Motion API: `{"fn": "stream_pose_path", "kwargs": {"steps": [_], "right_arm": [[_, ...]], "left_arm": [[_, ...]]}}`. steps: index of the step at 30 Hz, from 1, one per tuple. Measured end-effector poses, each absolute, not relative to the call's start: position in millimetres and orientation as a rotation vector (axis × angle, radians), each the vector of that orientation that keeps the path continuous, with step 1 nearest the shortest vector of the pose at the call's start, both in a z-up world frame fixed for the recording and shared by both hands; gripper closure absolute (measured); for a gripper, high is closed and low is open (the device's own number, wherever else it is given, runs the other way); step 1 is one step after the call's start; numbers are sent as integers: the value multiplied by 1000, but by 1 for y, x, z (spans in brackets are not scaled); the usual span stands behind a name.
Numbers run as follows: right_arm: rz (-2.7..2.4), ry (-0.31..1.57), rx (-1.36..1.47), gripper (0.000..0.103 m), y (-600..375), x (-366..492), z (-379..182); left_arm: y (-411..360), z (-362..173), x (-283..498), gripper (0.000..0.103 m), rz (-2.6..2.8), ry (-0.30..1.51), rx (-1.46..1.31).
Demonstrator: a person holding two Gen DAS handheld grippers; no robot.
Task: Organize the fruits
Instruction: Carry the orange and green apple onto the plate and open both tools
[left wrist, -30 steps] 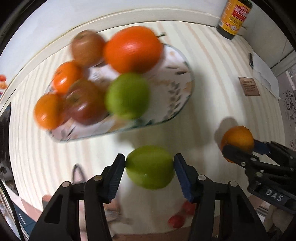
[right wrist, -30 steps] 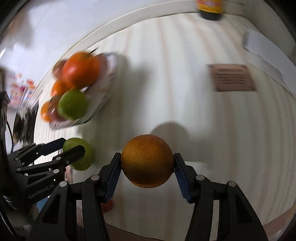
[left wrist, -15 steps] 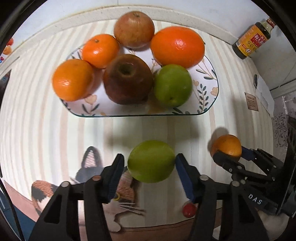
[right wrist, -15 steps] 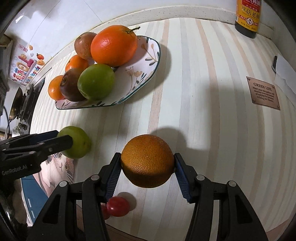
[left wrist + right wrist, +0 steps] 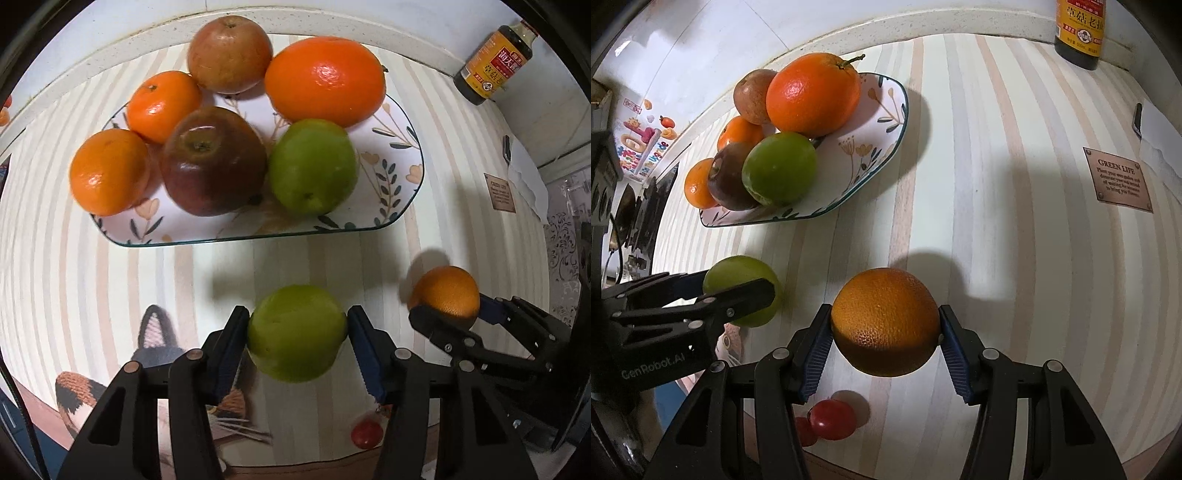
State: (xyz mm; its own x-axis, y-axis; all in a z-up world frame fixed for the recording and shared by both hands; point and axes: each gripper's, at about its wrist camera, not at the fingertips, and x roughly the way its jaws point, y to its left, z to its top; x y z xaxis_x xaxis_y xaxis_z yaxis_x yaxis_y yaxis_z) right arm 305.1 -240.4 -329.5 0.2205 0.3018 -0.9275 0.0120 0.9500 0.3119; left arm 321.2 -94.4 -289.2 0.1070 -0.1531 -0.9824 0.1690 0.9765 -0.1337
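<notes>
My left gripper (image 5: 297,325) points down over the striped table; its jaws are closing, and both pads press on the green fruit (image 5: 297,332) between them. To its right, my right gripper (image 5: 885,325) is shut on a rough orange (image 5: 885,321). The flowered plate (image 5: 388,166) lies just beyond both grippers. It carries a big orange (image 5: 325,79), another green fruit (image 5: 312,166), a dark red apple (image 5: 214,160), a brownish apple (image 5: 229,53) and two mandarins (image 5: 164,105). In the right wrist view the left gripper (image 5: 738,288) shows at the left with its green fruit (image 5: 735,269).
Two cherry tomatoes (image 5: 833,419) lie near the table's front edge under the right gripper. A sauce bottle (image 5: 1080,29) stands at the back wall. A brown plaque (image 5: 1119,179) and white paper (image 5: 1160,133) lie to the right. A cat picture (image 5: 155,332) marks the mat at the left.
The left wrist view has swung and steadied, and the plate now lies nearer and larger ahead. The right gripper shifted sideways with its orange, then kept still. Both fruits stay gripped.
</notes>
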Motion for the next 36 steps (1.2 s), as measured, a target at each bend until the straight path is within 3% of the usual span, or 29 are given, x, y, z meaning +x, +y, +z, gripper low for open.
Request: {"fn": "stream_pose_path", "kwargs": {"steps": [10, 18, 26, 36], "right_arm": [[236, 1292, 359, 45, -244, 321, -307], [249, 1217, 424, 45, -251, 360, -276], [216, 1204, 458, 45, -252, 403, -275], [162, 1238, 423, 45, -243, 417, -298]], "left_arm": [[-58, -223, 332, 51, -228, 1318, -66], [-19, -182, 391, 51, -168, 1228, -157], [35, -221, 464, 51, -58, 1336, -179], [56, -269, 496, 50, -53, 1451, -175]]}}
